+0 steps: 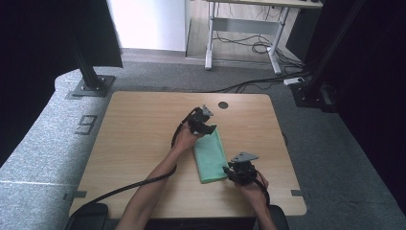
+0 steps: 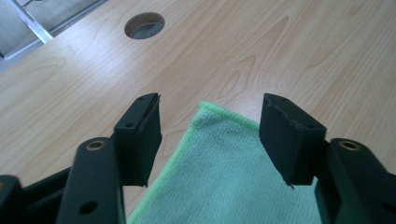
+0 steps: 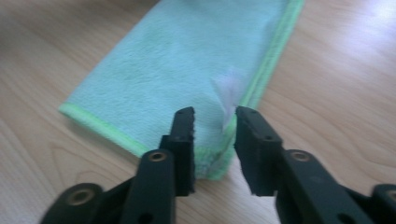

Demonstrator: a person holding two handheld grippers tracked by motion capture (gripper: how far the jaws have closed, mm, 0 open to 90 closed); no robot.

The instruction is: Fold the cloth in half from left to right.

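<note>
Folded green cloth [image 1: 210, 155] lies mid-table [image 1: 134, 143]. Left tongs [image 2: 210, 135] open, straddling far corner, no grip. Right tongs [image 3: 215, 144] parted around near corner, pads not pressing. Risk: lifting tongs snag loose edge, fold springs open; white tag [image 3: 227, 95] catches.

One readable mark: a numeral on the floor

A large grey block-style numeral, reading as 9 [image 1: 86, 124], lies flat on the grey carpet just off the wooden table [image 1: 143, 143], at about 9 o'clock from the table's middle in the high view. The green cloth [image 3: 187, 60] carries a small white tag [image 3: 229, 93] near its edge in the right gripper view, too blurred to read.
</note>
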